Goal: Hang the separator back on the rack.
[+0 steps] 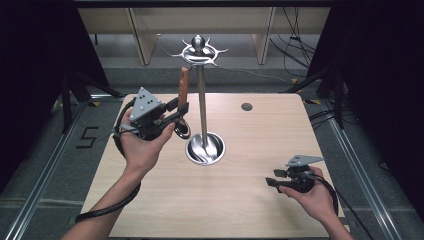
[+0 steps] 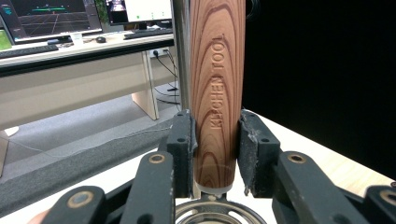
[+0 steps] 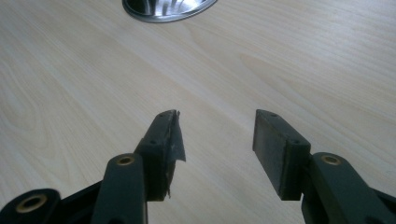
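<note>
Left tool (image 1: 181, 111) raised, jaws clamped; right tool (image 1: 270, 178) rests low, jaws apart.

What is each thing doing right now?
left gripper: shut on the wooden handle.
kitchen tool: upright, wooden handle up, metal end down, held beside the pole.
stand: upright on the table, hooks on top bare.
right gripper: open, holding nothing, low over the table.

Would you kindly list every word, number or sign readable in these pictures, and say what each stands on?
"KITCHEN TOOL": engraved along the wooden handle clamped in the left gripper.
"5": marked in black on the grey floor left of the table.
Monitor screens on the desk behind: contents too small and blurred to read.
</note>
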`<state>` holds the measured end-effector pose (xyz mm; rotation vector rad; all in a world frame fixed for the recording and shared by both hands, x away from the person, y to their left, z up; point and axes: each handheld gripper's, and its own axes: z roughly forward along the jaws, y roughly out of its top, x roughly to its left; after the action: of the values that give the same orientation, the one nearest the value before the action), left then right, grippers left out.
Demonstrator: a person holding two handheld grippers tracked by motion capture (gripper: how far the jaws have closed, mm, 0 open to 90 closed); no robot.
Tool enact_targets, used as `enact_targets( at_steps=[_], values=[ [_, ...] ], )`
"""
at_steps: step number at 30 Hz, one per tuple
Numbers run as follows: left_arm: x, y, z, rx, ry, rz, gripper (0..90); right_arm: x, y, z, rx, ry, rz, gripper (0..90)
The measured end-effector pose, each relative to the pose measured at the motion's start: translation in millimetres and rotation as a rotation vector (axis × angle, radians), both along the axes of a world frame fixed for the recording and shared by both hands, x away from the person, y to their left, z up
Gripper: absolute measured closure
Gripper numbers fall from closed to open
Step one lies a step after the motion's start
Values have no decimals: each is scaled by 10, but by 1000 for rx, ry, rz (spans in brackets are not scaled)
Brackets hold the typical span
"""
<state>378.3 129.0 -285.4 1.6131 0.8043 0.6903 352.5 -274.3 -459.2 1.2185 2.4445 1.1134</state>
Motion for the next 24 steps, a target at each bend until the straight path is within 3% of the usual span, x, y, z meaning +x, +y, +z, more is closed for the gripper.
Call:
enact_targets(
  at_steps=[9,24],
  values=[
    [-25,-41,24,15,-16,43,679,1,-2,0,-1,0,1,509],
    [-32,-125,69,7,-14,63,679,1,-1,-2,-2,-2,3,509]
  ],
)
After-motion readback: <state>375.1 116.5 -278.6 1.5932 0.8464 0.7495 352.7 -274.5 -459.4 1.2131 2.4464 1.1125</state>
